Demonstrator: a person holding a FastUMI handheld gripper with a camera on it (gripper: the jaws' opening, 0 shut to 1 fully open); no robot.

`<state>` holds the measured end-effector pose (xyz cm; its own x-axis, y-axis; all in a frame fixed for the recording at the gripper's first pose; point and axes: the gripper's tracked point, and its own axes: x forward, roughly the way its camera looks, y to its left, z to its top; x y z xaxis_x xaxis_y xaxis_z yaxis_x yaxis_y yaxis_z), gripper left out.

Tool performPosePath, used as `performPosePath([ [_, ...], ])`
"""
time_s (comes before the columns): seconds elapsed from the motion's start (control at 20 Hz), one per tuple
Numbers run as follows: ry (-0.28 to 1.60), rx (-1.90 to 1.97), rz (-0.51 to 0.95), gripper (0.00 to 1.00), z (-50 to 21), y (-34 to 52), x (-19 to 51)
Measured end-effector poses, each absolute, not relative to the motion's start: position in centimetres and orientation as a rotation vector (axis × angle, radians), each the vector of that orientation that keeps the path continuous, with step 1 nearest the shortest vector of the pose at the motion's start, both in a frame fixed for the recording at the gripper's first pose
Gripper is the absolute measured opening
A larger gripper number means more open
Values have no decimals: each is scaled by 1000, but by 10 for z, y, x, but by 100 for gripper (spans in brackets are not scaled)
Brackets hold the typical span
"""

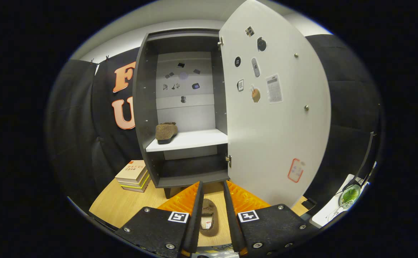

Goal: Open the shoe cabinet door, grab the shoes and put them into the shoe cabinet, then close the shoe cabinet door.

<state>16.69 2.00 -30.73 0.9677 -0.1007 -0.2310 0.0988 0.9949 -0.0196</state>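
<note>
The dark shoe cabinet (148,107) stands on the wooden table with its white door (277,118) swung wide open to the right. One brown fuzzy shoe (166,132) rests at the left of the white shelf (194,139) inside. A second brown shoe (209,216) lies on the table in front of the cabinet, and I see it in the gap between my fingers, opening upward. My gripper (212,184) hovers above it, open, with its tips pointing at the cabinet's base and neither finger pressing on the shoe.
A stack of books (133,175) lies on the table left of the cabinet. At the far right sits a white surface with a green-filled bowl (349,196). The open door's lower edge hangs close to my right finger.
</note>
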Motion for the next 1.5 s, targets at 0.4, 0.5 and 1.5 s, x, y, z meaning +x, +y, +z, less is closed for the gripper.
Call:
performPosePath([
  [0.4,366,-38,-7,36,-436,57,212],
  [0.5,397,-28,-7,36,-466,58,222],
  [1.5,617,-71,24,35,-617,68,285],
])
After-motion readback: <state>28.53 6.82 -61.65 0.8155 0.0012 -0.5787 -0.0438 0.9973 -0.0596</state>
